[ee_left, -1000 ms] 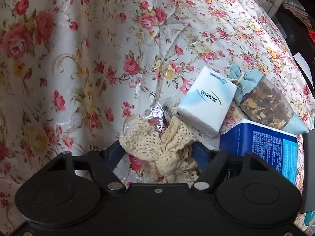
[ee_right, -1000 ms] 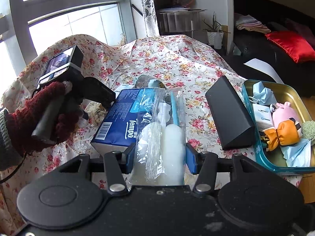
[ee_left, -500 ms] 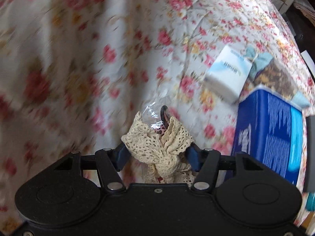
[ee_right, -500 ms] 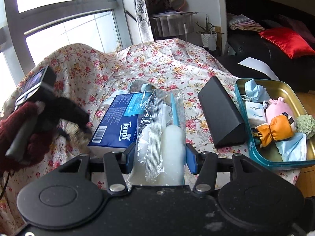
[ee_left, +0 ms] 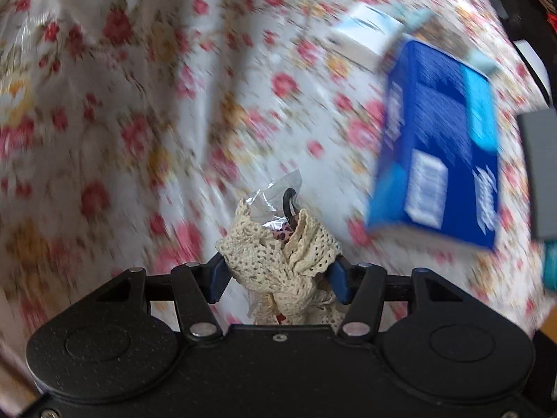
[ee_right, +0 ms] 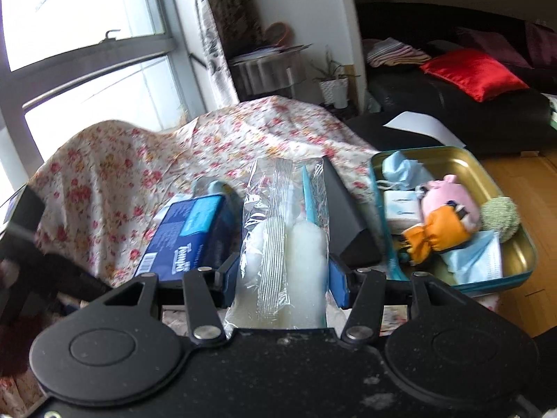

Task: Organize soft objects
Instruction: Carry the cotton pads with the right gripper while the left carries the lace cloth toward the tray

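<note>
Two tools each squeeze a soft thing, the left tool (ee_left: 278, 275) a lace bundle (ee_left: 282, 261), its jaws just closing tighter, the right tool (ee_right: 283, 278) a cotton bag (ee_right: 285, 240); next they go into the tin (ee_right: 518, 254).

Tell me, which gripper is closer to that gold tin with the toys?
Right, probably. The right gripper sits just beside the tin; the left gripper hangs over floral cloth, the tin outside its view.
</note>
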Tool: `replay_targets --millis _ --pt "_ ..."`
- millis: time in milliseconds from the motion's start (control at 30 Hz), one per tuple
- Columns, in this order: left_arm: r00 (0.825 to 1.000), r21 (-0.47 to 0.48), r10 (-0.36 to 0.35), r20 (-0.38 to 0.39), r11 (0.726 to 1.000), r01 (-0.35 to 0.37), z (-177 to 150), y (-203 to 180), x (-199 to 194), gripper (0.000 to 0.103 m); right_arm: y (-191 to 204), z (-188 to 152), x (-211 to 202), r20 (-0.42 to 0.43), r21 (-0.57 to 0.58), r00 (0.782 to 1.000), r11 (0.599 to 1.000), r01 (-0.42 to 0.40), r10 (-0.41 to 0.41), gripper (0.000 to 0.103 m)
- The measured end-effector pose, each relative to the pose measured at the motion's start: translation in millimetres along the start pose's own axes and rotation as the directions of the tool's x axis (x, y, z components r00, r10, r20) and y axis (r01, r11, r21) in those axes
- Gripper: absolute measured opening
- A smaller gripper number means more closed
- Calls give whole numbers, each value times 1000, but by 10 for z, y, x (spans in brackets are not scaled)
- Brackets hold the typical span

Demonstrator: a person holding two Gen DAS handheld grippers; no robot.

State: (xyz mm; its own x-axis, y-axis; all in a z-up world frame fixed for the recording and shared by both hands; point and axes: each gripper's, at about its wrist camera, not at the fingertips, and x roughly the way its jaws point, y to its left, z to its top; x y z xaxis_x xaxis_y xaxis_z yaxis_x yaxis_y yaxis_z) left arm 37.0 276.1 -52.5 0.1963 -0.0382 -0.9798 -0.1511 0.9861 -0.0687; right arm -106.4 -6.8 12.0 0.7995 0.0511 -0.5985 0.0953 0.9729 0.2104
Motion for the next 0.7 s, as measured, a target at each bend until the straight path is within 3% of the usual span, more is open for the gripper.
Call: replay_targets --millis 333,567,700 --pt "994 182 -108 -25 977 111 -555 -837 -356 54 -578 -16 -17 -15 140 992 982 130 -129 51" --pt "977 379 -213 26 906 188 -538 -1669 -655 54 -1149 100 39 -61 273 976 937 217 -208 52" --pt "960 440 -277 37 867 233 -401 -2013 -715 54 -1486 215 55 -66 318 961 907 276 -269 52"
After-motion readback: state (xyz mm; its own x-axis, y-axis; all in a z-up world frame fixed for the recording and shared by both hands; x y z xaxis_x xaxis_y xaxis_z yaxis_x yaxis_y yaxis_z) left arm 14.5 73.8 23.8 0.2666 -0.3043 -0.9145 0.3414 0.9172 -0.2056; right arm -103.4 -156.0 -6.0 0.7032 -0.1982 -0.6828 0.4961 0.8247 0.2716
